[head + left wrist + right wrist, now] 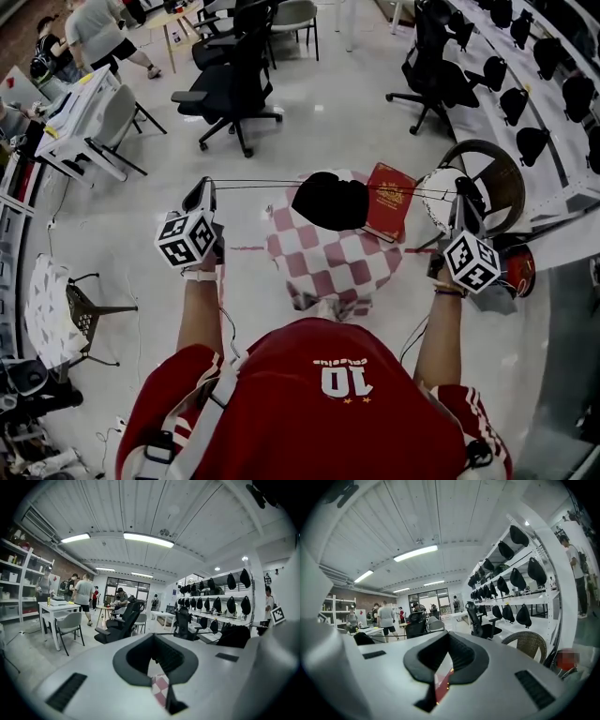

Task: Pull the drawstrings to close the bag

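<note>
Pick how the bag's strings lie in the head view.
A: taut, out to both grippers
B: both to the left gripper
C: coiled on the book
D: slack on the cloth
A: the strings run straight from the bag to the left gripper and the right gripper, both shut on them.

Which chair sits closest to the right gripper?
The brown wicker chair, just beyond the right gripper; the black office chairs stand farther off across the floor.
</note>
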Demonstrator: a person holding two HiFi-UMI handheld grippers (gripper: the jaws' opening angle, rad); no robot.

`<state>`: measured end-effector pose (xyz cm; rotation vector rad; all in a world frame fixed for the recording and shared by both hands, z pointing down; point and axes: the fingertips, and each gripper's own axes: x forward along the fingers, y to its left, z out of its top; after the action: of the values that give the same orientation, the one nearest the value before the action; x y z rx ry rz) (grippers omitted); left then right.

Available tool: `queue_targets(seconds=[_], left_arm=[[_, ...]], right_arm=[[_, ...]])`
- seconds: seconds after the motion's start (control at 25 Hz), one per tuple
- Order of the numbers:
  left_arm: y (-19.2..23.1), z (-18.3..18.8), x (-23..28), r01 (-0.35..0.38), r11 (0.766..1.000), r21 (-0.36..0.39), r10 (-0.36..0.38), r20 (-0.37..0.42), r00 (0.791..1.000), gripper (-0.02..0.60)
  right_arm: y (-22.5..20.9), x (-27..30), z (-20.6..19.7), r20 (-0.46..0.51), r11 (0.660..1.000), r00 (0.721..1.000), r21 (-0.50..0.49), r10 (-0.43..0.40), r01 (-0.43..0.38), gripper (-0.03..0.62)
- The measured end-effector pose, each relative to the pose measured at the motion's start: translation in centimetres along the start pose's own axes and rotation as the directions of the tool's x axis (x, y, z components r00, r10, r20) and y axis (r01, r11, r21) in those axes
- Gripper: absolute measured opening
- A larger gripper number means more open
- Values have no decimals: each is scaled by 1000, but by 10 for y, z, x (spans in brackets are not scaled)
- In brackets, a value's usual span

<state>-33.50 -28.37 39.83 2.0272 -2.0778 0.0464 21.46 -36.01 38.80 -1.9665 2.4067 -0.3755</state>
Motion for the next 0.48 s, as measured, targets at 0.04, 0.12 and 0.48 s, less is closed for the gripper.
queue_targets(seconds=[0.04,0.12,0.48], left_arm=[[0,-2,4,-1,1000,-3,1,-5,1000,9],[2,-4,12,-6,1000,-3,6,-12,1000,9],[9,-2,66,-41,999,-2,41,-20,999,9]], right_arm=[[-1,5,-1,-5,1000,1000,1,8,-8,15],[-2,17,-4,-15,1000,1000,-2,22,-22,15],[-7,85,-11,-47,997,996,-5,76,-76,15]])
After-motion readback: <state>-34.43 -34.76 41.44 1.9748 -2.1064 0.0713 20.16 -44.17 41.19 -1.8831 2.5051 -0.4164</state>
